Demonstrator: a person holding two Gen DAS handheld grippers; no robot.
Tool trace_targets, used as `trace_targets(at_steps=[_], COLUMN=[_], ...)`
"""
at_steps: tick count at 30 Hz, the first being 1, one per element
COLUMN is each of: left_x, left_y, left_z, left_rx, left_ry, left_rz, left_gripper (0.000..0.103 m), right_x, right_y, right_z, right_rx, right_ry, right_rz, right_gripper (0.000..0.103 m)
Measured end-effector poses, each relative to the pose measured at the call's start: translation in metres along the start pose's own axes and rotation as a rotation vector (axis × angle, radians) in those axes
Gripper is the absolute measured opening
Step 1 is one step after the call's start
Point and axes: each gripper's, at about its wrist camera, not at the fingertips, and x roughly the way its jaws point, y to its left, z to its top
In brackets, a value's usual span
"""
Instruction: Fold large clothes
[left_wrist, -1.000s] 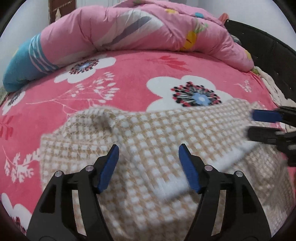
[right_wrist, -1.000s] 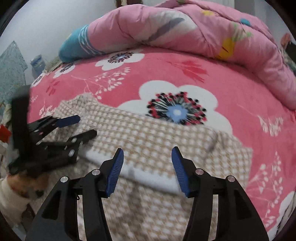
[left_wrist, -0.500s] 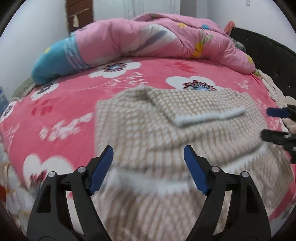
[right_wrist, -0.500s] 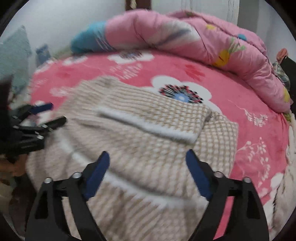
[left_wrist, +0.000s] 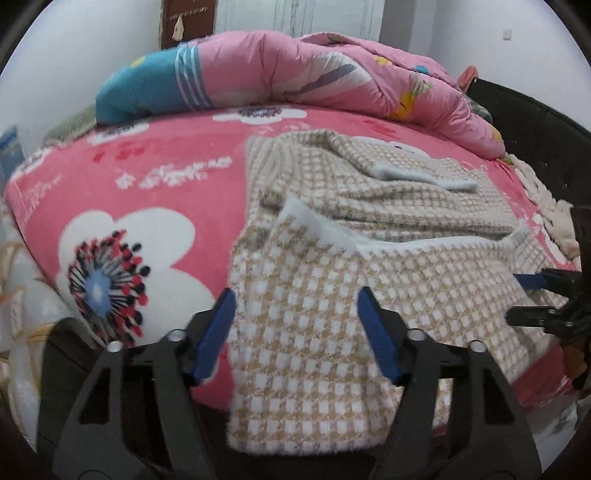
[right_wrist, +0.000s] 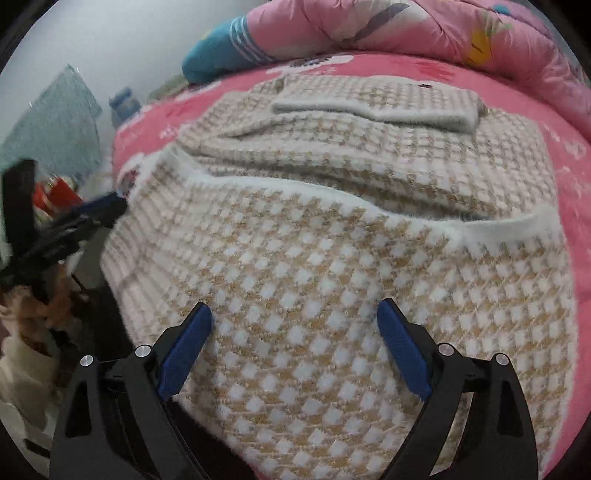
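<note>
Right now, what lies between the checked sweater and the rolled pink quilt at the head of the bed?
In the left wrist view, only a strip of the pink flowered blanket separates the checked sweater from the rolled pink quilt; nothing else sits there.

pink floral blanket, rolled pink quilt

It was a bedroom in a home. A bed wore a pink flowered blanket, with a rolled pink quilt heaped along its far edge, a dark bed frame at its right edge, and plain white walls behind.
</note>
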Motion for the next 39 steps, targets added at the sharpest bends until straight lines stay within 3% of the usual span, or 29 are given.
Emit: trace_targets(at_steps=[6,10,14,16,20,26,28,30,37,39], left_x=[0.036,0.049,0.041,0.043,0.054,0.040,0.050,0.071,0.070,0.063], left_y=[0.022,0.024,0.035,0.039,0.038,0.016,0.011,0.010,0.014,0.017], left_z=[0.019,0.026,0.027,0.026,0.032,0.043,0.044,0.044,0.044,0.043], left_rx=[-0.087,-0.057,-0.091,-0.106,-0.096,0.016,0.045,0.049,-0.001,-0.018], left_ry=[0.046,0.084,0.060,0.065,0.087,0.031,0.068,0.157,0.159,0.152], left_rz=[-0.033,-0.078,-0.231,-0.260,-0.255,-0.239,-0.189,-0.139,-0.175,-0.261], left_gripper=[0.039,0.038,0.039,0.039,0.039,0.040,0.040,0.040,0.040,0.045], right_x=[-0.002,0.000,0.001,0.004,0.006,0.007,0.008,0.008,0.008,0.009], right_y=[-0.003,-0.003,-0.002,-0.001,0.000,0.000,0.001,0.002,0.002,0.003], right_z=[-0.002,-0.001,-0.001,-0.001,0.001,0.002,0.003,0.002,0.002,0.002], right_rx=[0.000,-0.006,-0.009,-0.011,-0.014,-0.014,-0.012,-0.013,-0.014,-0.014], right_ry=[0.012,0.012,0.017,0.021,0.030,0.032,0.030,0.030,0.030,0.029], right_rz=[0.017,0.015,0.010,0.012,0.009,0.007,0.006,0.004,0.003,0.002], right_gripper=[0.088,0.088,0.089,0.090,0.092,0.092,0.092,0.093,0.093,0.093])
